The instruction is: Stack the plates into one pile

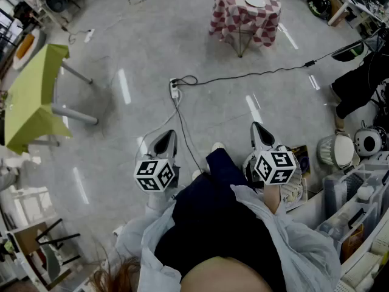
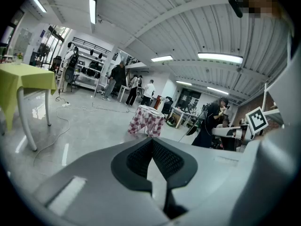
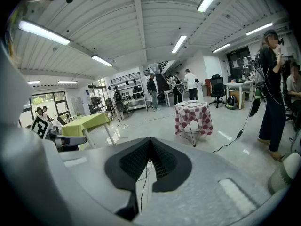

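Three white plates lie apart on a small round table with a red-and-white checked cloth, far across the floor at the top of the head view. The same table stands ahead in the right gripper view with plates on top, and the table is small in the left gripper view. My left gripper and right gripper are held near the person's body, well short of the table. Both are shut with nothing between the fingers; the tips meet in the left gripper and the right gripper.
A yellow-green table stands at the left. A power strip and black cable run across the floor between me and the checked table. Shelves and bins of clutter crowd the right. A person in black stands at the right; others stand far back.
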Available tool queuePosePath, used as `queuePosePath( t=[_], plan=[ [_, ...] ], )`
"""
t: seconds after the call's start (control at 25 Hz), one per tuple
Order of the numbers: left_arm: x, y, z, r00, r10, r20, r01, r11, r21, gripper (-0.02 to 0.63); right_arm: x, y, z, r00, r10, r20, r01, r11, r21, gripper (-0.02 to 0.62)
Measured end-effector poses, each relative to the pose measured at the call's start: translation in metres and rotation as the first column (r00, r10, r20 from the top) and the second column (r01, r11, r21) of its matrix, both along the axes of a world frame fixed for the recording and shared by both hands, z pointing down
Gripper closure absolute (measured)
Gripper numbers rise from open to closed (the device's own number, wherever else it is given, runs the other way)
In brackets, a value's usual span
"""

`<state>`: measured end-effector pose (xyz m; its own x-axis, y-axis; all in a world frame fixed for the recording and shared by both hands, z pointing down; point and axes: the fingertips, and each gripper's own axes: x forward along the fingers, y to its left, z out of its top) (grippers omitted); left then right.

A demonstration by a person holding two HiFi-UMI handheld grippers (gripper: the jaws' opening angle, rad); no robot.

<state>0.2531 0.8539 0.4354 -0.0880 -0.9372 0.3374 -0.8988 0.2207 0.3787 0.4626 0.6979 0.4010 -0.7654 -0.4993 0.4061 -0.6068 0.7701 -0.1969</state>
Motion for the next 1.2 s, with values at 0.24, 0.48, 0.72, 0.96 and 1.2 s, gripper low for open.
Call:
queuePosePath(
  t=[0.24, 0.48, 0.72, 0.96, 1.2],
  plan=[
    [0.023, 0.001, -0.011, 0.999, 0.047, 0.016, -0.048, 0.998, 0.028, 0.592, -0.001, 0.019, -0.013, 0.998, -0.027, 0.058, 0.027, 1.000, -0.012, 0.595],
    [0.035, 0.012, -0.008, 0.998, 0.060, 0.017, -0.061, 0.997, 0.041, 0.594, -0.002, 0.041, -0.009, 0.995, -0.054, 0.085, 0.053, 0.999, 0.014, 0.532],
    [0.036, 0.024, 0.000, 0.998, 0.061, 0.014, -0.061, 0.998, 0.021, 0.592, -0.012, 0.057, -0.003, 0.988, -0.091, 0.121, 0.090, 0.996, 0.014, 0.370],
    [0.014, -0.008, 0.004, 1.000, 0.027, 0.013, -0.028, 1.000, 0.010, 0.592, -0.037, 0.020, 0.002, 0.982, -0.134, 0.133, 0.134, 0.991, 0.011, 0.370],
    [-0.015, -0.083, -0.005, 1.000, 0.007, 0.027, -0.008, 1.000, 0.023, 0.592, -0.074, -0.067, -0.011, 0.977, -0.146, 0.155, 0.143, 0.989, 0.028, 0.370]
  ],
)
